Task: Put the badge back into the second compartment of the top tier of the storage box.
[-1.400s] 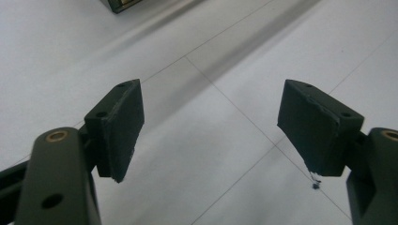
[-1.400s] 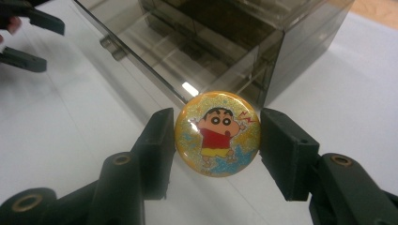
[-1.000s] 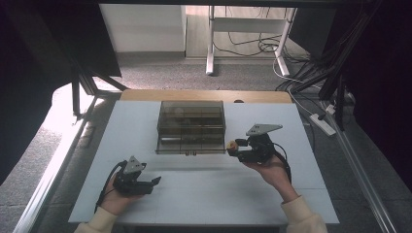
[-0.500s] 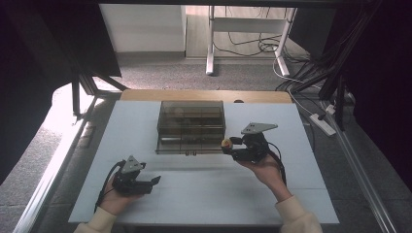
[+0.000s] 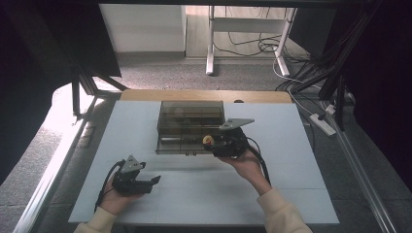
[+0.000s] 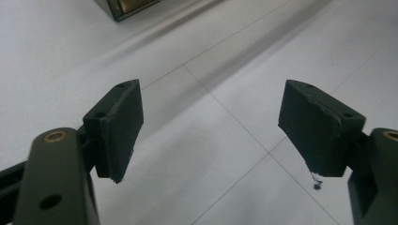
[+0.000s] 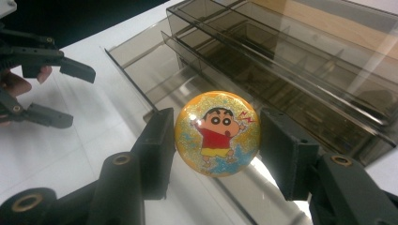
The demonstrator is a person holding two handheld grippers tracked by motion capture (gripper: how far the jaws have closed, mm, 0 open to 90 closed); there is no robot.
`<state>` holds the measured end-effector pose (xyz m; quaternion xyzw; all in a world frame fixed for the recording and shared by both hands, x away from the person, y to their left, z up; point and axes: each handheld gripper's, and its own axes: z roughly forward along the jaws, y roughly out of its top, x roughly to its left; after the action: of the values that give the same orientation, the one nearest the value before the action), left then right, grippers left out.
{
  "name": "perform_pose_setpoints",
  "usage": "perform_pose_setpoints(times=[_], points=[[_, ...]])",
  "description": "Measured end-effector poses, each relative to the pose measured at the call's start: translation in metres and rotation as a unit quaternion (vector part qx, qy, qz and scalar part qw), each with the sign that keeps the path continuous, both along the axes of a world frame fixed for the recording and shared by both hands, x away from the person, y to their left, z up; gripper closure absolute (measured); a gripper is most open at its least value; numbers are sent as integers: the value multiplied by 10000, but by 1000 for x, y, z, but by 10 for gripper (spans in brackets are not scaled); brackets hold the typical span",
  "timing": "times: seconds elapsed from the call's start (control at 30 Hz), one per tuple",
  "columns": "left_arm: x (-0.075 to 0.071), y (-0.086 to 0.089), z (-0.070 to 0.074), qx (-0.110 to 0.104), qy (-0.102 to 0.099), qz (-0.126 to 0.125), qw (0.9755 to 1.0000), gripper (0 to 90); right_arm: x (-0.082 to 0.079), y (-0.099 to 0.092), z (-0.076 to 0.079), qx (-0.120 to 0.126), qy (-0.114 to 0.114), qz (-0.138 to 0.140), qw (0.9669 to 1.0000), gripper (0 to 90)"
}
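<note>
Round cartoon badge [image 7: 217, 133] sits betw. right claw [image 7: 218, 150] jaws, clamped by its edges, over smoky organiser box [image 7: 300, 79]. Left claw [image 6: 211, 131] spread wide, w/ nothing in it, over desk [image 6: 202, 56].

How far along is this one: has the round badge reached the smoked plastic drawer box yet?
Done: the right hand-held gripper has the cartoon badge clamped by its edges. In hand: it holds the badge at the front of the drawer box, where a drawer looks pulled out. Left: the badge is not yet set down inside. The left hand-held gripper is open and holds nothing, apart on the table.
</note>
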<state>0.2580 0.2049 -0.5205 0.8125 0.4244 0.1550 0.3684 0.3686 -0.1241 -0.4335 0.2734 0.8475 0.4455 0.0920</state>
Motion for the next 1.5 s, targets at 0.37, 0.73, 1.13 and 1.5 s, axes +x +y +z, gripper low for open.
perform_pose_setpoints(times=[0.37, 0.73, 1.13, 1.5], points=[[1, 0, -1, -2, 25, -10, 10000, 230, 11, 23, 3, -1, 12, 22, 10000, 468], [1, 1, -2, -7, 39, -8, 10000, 229, 21, 43, 0, -96, 57, 78, 9999, 468], [2, 2, -2, -2, 46, -8, 10000, 230, 26, 62, -5, -354, 188, 125, 9991, 297], [1, 2, -2, 4, 27, -2, 10000, 230, 12, 47, 1, -269, 91, 140, 9995, 272]])
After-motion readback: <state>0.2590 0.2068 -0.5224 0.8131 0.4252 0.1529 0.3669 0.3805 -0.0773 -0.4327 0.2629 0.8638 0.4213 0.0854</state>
